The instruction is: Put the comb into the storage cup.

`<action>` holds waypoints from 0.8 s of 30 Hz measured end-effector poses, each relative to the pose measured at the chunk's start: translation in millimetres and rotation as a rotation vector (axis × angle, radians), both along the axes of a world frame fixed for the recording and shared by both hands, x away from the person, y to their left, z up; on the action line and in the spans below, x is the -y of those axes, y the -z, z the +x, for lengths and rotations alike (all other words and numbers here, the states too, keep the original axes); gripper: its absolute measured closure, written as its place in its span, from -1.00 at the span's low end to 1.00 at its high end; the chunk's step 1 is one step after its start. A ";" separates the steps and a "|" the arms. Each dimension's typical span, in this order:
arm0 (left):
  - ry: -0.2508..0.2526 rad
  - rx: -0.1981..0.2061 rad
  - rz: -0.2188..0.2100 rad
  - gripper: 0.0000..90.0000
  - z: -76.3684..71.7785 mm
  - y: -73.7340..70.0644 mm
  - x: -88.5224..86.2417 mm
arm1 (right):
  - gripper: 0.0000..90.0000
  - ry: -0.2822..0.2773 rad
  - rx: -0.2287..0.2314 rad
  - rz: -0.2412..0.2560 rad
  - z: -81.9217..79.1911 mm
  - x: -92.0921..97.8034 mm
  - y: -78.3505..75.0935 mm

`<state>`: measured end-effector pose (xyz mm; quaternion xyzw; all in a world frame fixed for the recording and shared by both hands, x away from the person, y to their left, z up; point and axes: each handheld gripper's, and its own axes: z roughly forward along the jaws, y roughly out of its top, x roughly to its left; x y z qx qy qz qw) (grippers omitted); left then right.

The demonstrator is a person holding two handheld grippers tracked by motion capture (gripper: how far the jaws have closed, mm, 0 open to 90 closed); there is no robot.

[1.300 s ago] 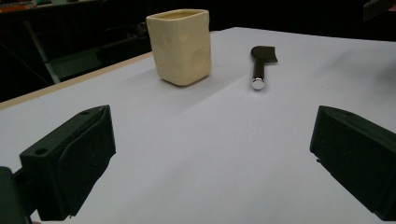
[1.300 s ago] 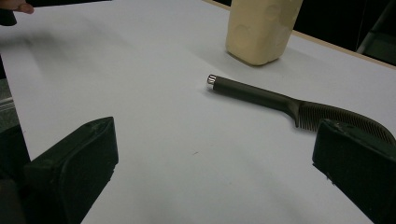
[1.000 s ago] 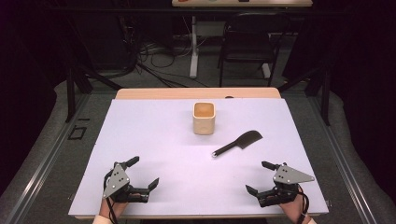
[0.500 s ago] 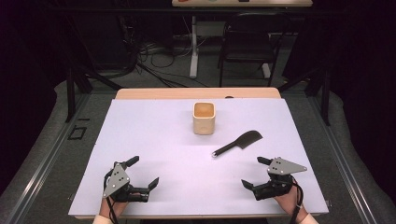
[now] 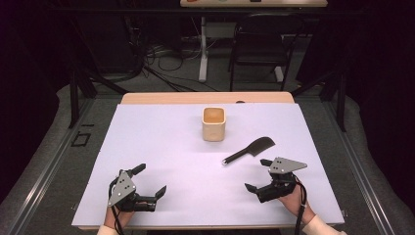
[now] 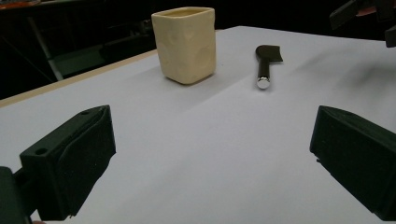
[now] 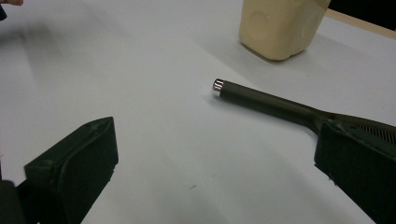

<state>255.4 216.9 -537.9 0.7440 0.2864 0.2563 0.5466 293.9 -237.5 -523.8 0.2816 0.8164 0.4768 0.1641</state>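
Dark floor, cables and a black chair (image 5: 258,49) sit behind the table, whose white sheet-covered top (image 5: 161,142) carries very little. Near the far middle stands a cream, square-sided cup (image 5: 214,124), upright and open at the top. Just right of it and nearer the person lies a black brush-like tool with a slim dark handle and silver end cap (image 5: 249,150), flat on the sheet and angled toward the cup without touching it. At the near left, the left gripper (image 5: 149,185) rests low with its jaws spread wide, holding nothing. At the near right, the right gripper (image 5: 258,175) hovers close to the tool's head, jaws likewise apart and empty.
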 end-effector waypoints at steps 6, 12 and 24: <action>-0.001 -0.001 0.001 -1.00 0.1 0.0 -0.2 | -1.00 -0.013 -0.005 -0.005 6.9 -4.2 -0.9; 0.002 -0.001 0.002 -1.00 -0.1 -0.4 0.2 | -1.00 -0.021 -0.011 -0.024 13.5 -10.9 -1.3; 0.004 0.005 0.001 -1.00 -1.3 -1.4 -1.5 | -1.00 -0.025 -0.012 -0.034 23.2 -19.7 -2.8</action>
